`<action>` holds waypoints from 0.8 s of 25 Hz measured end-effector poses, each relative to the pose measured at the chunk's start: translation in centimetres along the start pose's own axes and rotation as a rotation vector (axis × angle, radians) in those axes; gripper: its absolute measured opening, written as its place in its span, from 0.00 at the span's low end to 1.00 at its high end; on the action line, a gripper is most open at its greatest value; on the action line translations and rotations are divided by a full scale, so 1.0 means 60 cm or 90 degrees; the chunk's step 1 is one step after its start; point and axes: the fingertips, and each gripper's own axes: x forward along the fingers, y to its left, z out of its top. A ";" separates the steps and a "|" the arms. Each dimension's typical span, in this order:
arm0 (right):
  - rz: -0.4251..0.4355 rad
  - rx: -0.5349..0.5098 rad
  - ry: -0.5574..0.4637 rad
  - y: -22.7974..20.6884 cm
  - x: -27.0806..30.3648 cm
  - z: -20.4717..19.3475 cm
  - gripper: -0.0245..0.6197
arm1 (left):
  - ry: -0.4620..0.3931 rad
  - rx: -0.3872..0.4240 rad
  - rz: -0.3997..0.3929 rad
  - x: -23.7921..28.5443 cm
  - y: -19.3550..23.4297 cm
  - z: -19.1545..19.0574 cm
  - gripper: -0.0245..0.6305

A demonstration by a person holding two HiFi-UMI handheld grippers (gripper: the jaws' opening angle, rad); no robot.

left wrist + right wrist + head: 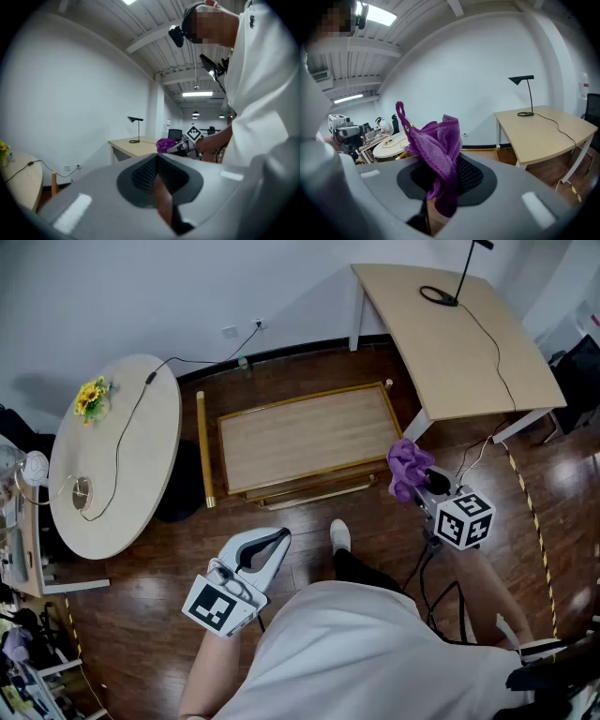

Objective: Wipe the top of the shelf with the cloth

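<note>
The low wooden shelf (305,437), with a pale top and a raised rim, stands on the dark floor ahead of me. My right gripper (424,482) is shut on a purple mesh cloth (407,468) and hangs just off the shelf's right front corner, above the floor. In the right gripper view the cloth (435,149) bunches up out of the jaws of the right gripper (440,185). My left gripper (270,542) is held low in front of the shelf, shut and holding nothing. In the left gripper view the left gripper (157,180) points toward the cloth (165,144).
A round white table (117,456) with yellow flowers (91,397) and a cable stands at left. A beige desk (459,334) with a black lamp base (438,296) is at upper right. A wooden rail (202,448) lies left of the shelf. My white shoe (340,536) is near its front.
</note>
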 end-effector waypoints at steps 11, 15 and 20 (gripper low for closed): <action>-0.061 0.027 0.092 -0.325 0.305 0.024 0.20 | 0.047 -0.008 0.040 0.158 0.103 0.026 0.07; -0.096 0.045 0.147 -0.410 0.398 -0.021 0.20 | 0.064 -0.025 0.044 0.175 0.128 0.020 0.07; -0.165 0.064 0.220 -0.493 0.480 -0.073 0.20 | 0.075 -0.039 0.039 0.174 0.162 0.011 0.07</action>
